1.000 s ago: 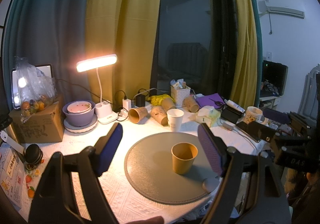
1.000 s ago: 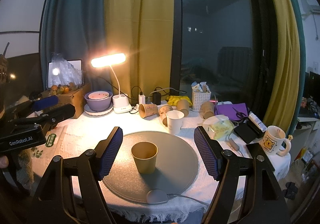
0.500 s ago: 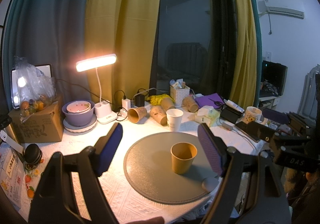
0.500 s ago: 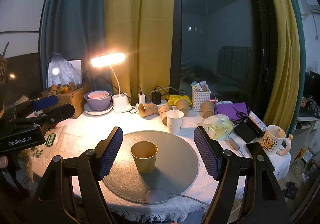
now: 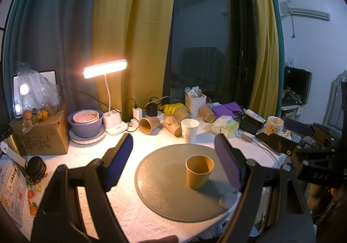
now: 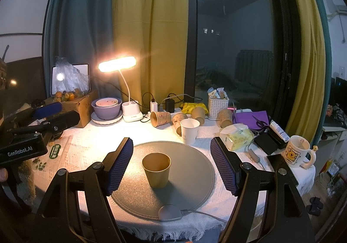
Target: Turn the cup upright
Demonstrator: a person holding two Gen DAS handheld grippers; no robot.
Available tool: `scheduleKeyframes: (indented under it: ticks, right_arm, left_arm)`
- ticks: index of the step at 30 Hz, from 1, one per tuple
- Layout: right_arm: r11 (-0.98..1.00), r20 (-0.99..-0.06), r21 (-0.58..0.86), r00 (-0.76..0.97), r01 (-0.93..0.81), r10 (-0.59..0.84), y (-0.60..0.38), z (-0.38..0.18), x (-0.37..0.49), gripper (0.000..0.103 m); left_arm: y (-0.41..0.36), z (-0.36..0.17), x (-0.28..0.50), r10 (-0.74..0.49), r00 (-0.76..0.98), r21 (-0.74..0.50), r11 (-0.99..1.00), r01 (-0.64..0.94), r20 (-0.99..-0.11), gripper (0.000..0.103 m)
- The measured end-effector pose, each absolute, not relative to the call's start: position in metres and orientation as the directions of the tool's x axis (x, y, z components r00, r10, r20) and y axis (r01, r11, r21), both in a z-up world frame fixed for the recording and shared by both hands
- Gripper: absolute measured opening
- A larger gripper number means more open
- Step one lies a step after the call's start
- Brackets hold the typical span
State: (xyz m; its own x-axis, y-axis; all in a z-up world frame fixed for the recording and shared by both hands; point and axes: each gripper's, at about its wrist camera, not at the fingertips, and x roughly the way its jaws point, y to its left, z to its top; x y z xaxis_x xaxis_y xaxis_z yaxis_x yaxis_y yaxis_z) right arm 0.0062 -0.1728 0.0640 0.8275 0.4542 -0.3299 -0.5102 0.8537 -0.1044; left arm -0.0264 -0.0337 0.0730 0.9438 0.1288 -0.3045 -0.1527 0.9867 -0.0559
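Observation:
A brown paper cup (image 5: 199, 171) (image 6: 156, 169) stands upright, mouth up, on a round grey mat (image 5: 164, 191) (image 6: 193, 162). My left gripper (image 5: 173, 162) is open and empty, held back from the cup, which sits just inside its right finger. My right gripper (image 6: 171, 162) is open and empty, with the cup between its fingers but farther off. The left gripper's body shows at the left edge of the right wrist view (image 6: 23, 145).
Behind the mat stand a white paper cup (image 6: 189, 130), several brown cups lying on their sides (image 6: 161, 118), a lit desk lamp (image 6: 118, 64), stacked bowls (image 6: 106, 107), a cardboard box (image 6: 80, 106), a white basket (image 6: 218, 103) and a mug (image 6: 298, 152). A grey puck with cable (image 6: 169, 212) lies at the mat's front edge.

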Motion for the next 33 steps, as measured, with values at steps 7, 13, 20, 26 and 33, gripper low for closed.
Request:
scheduleKeyframes:
  ticks: [7, 13, 20, 26, 33]
  right_arm:
    - [0.854, -0.329, -0.104, 0.828, -0.510, 0.454, -0.1723, 0.0630, 0.0060, 0.077]
    - [0.853, -0.330, -0.105, 0.827, -0.511, 0.454, -0.1724, 0.0631, 0.0061, 0.077]
    - [0.854, -0.331, -0.105, 0.828, -0.510, 0.454, -0.1720, 0.0635, 0.0061, 0.077]
    - [0.852, -0.329, -0.105, 0.827, -0.512, 0.456, -0.1718, 0.0631, 0.0053, 0.077]
    - [0.855, -0.330, -0.105, 0.828, -0.509, 0.453, -0.1696, 0.0620, 0.0037, 0.077]
  left_arm:
    - [-0.0337, 0.0734, -0.0263, 0.129, 0.944, -0.056, 0.987, -0.153, -0.304, 0.078]
    - [-0.0344, 0.0732, -0.0262, 0.129, 0.944, -0.056, 0.987, -0.153, -0.304, 0.078]
    - [-0.0337, 0.0733, -0.0263, 0.128, 0.944, -0.059, 0.987, -0.153, -0.303, 0.078]
    - [-0.0332, 0.0740, -0.0248, 0.126, 0.945, -0.056, 0.987, -0.150, -0.303, 0.078]
    - [-0.0286, 0.0755, -0.0257, 0.111, 0.949, -0.054, 0.990, -0.132, -0.295, 0.078]
